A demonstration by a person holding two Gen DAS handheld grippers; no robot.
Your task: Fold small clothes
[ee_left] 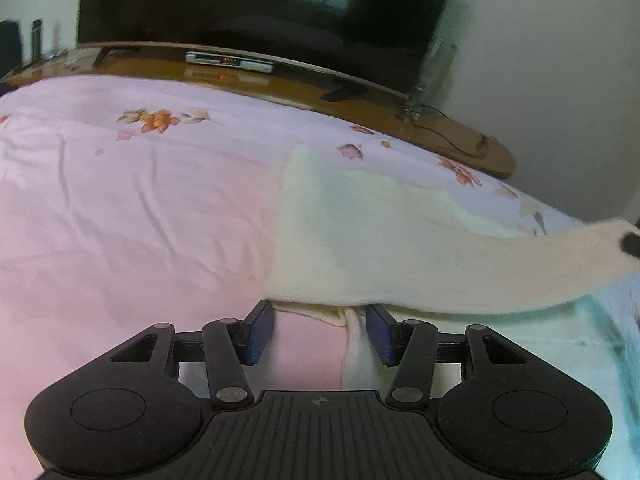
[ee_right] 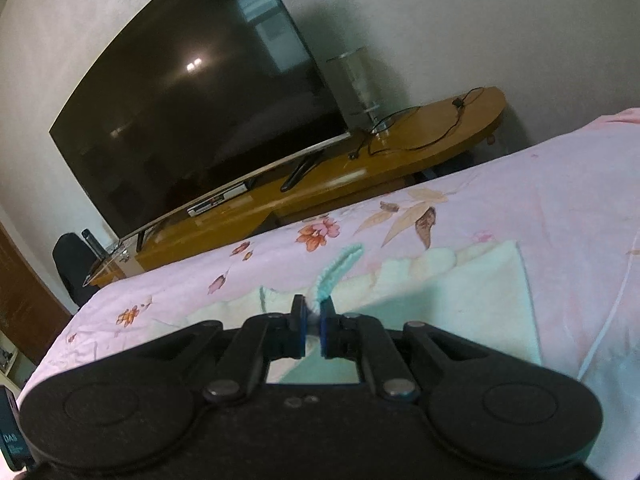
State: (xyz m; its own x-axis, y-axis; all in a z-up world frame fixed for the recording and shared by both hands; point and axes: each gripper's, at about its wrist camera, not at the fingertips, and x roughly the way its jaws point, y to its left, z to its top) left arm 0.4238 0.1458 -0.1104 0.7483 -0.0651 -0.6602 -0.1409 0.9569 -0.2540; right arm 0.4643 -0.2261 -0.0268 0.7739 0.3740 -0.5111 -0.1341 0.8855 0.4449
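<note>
A small cream knit garment point(ee_left: 360, 240) lies on the pink floral bedspread point(ee_left: 120, 208). In the left wrist view my left gripper point(ee_left: 320, 318) is open at the garment's near edge, its blue pads point(ee_left: 260, 336) on either side of a fold of cloth, not pinching it. One part of the garment stretches off to the right, lifted, toward a dark tip point(ee_left: 631, 243) at the frame edge. In the right wrist view my right gripper point(ee_right: 313, 312) is shut on a mint-edged bit of the garment point(ee_right: 440, 300) and holds it above the bed.
Beyond the bed's far edge stands a low wooden TV stand point(ee_right: 400, 152) with a large dark television point(ee_right: 192, 112), a set-top box point(ee_left: 230, 62), cables and a clear glass holder point(ee_right: 360, 80). A dark chair point(ee_right: 72, 264) is at the left.
</note>
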